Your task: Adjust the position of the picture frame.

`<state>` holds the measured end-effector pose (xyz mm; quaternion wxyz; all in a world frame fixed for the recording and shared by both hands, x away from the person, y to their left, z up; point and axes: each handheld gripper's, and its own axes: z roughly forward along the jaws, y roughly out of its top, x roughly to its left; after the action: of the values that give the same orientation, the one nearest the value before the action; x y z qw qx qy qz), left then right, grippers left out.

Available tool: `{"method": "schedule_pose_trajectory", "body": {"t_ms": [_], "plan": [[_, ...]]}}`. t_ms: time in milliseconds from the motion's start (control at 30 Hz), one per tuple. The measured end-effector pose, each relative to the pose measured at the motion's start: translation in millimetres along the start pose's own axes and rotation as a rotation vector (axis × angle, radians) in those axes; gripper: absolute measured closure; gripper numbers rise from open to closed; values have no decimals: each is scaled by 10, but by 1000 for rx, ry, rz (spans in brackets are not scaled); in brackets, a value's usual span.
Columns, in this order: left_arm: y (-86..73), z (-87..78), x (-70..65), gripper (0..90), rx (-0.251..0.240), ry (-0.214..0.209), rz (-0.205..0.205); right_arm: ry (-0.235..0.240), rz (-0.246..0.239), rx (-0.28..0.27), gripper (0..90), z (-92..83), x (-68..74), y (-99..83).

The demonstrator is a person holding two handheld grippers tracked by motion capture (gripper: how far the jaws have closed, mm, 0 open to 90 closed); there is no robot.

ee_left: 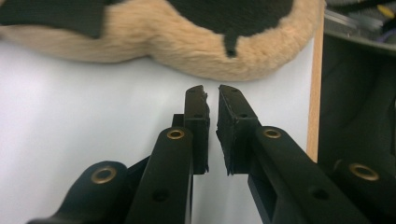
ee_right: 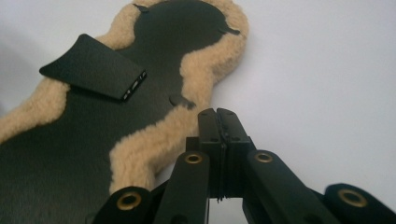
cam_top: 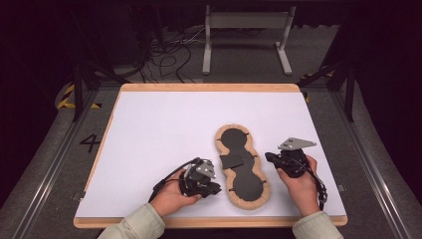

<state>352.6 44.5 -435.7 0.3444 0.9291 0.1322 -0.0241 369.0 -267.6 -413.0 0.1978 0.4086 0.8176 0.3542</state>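
In the high view, a fleece-edged black pad [cam_top: 242,167] shaped like a figure eight lies on the white table [cam_top: 159,134], with the left gripper [cam_top: 211,188] just beside its near-left flank and the right gripper [cam_top: 269,157] just beside its waist on the other side; a loose black flap [cam_top: 231,160] sits across the pad's narrow middle. In the left gripper view, the jaws stand a slim gap apart, empty, their tips pointing at the pad's fleece rim [ee_left: 205,51] but apart from it. A pinch from here would likely catch only pile, and the fluff could pull free. In the right gripper view, the jaws are pressed together on nothing, tips just beside the pad's rim [ee_right: 154,140]. Unless they part first, they would probably shove the pad sideways, and the raised flap could shift.
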Motion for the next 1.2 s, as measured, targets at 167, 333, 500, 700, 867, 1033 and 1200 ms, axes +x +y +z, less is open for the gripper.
{"method": "schedule_pose_trajectory", "body": {"t_ms": [167, 333, 500, 700, 867, 1033, 1200], "plan": [[-113, -251, 166, 824, -100, 60, -69, -6, -10, 99, 900, 215, -56, 222], [-187, -387, 251, 815, -156, 108, -128, 4, 19, 140, 900, 386, -116, 396], [-304, -529, 340, 811, -218, 143, -186, -87, -29, 233, 900, 669, -143, 551], [-376, -631, 381, 814, -258, 162, -216, -91, -12, 299, 900, 910, -174, 601], [-367, -617, 391, 815, -255, 158, -222, -51, -31, 278, 900, 993, -48, 693], [-347, -619, 390, 815, -260, 164, -211, -13, -96, 264, 900, 1124, 237, 877], [-352, -618, 419, 815, -260, 157, -219, 4, -114, 255, 900, 1180, 373, 1002]]}}
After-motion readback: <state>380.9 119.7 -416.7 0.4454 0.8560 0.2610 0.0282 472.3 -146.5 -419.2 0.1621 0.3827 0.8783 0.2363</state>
